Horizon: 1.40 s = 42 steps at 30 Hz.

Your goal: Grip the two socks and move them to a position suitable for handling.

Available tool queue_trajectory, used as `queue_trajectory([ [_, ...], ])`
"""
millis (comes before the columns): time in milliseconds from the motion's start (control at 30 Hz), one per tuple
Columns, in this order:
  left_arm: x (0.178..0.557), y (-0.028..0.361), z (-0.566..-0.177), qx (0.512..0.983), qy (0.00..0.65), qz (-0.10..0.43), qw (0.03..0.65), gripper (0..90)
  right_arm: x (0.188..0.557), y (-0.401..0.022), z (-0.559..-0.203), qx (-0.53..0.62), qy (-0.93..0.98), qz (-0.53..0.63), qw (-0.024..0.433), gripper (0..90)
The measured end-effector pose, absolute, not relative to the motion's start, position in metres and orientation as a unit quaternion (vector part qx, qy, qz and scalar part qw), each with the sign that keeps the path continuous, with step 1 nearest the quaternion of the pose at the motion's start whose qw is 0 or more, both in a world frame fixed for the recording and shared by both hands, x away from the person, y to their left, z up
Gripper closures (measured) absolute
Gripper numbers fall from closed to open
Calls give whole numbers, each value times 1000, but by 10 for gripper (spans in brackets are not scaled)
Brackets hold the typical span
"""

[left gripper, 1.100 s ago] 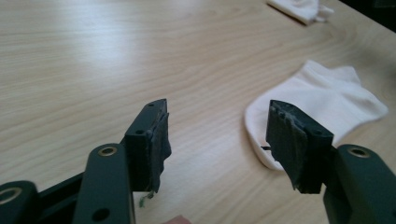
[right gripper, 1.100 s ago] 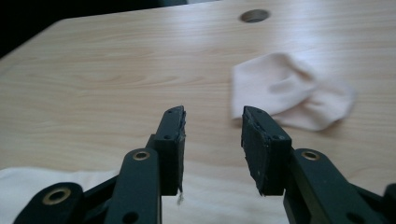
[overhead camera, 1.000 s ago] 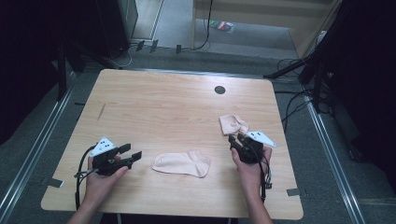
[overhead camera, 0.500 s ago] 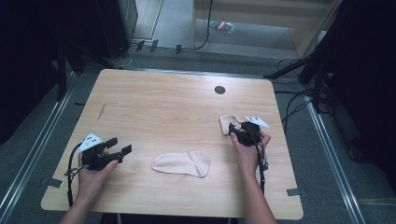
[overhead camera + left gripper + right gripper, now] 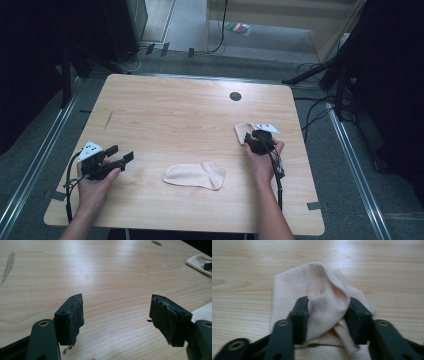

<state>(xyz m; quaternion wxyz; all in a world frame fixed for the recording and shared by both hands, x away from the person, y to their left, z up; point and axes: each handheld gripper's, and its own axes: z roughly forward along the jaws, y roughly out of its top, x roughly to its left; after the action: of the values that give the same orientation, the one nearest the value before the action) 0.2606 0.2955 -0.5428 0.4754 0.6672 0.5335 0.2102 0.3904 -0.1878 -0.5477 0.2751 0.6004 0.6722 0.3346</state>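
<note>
I had the right gripper (image 5: 254, 141) down on the folded sock (image 5: 322, 300), which lay near the right edge of the table (image 5: 175, 115), this side of the dark round hole (image 5: 235, 96) in the top. In the right gripper view, its jaws had just been closing, and a raised fold of the sock's cloth was bunched between them with both pads pressed into it, so I counted that as a grip. The rest of that sock lay flat on the wood beyond the jaws, with bare wood all around it and only a narrow strip left between it and the table's right edge.

The flat sock (image 5: 195, 175) lay toward the near edge, well this side of the hole, apart from both grippers. Open wood ran on all its sides, more to its left than to its right.

My left gripper (image 5: 120, 157) sat far left of the hole, close to the table's left and near edges, jaws spread wide with nothing between them, pointing toward the flat sock. In the left gripper view I saw bare wood between the pads and a pale corner of the flat sock just behind the right jaw. A dark streak (image 5: 108, 119) marked the wood left of the hole, clear of everything. The whole far half of the table around the hole was free.
</note>
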Motion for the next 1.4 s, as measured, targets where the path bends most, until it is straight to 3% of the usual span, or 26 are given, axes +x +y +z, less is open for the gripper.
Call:
queue_trajectory([
  [67, 260, 296, -544, 669, 532, 209, 475, 282, 390, -190, -548, 601, 670, 345, 266, 787],
  [133, 260, 295, -546, 668, 533, 207, 477, 285, 391, -193, -546, 615, 659, 360, 241, 832],
  [500, 261, 293, -546, 665, 534, 212, 477, 285, 368, -160, -510, 576, 657, 432, 224, 842],
  [933, 261, 292, -546, 666, 532, 213, 478, 286, 361, -88, -513, 552, 679, 452, 173, 841],
  [1033, 261, 292, -546, 665, 532, 214, 478, 286, 363, -78, -516, 552, 682, 449, 169, 805],
  [1100, 262, 292, -546, 666, 531, 215, 477, 285, 364, -74, -519, 543, 687, 456, 158, 633],
  [1167, 262, 292, -545, 667, 532, 215, 475, 285, 364, -75, -519, 541, 687, 461, 151, 543],
  [1400, 265, 288, -540, 662, 534, 215, 481, 291, 366, -94, -516, 556, 672, 464, 152, 594],
])
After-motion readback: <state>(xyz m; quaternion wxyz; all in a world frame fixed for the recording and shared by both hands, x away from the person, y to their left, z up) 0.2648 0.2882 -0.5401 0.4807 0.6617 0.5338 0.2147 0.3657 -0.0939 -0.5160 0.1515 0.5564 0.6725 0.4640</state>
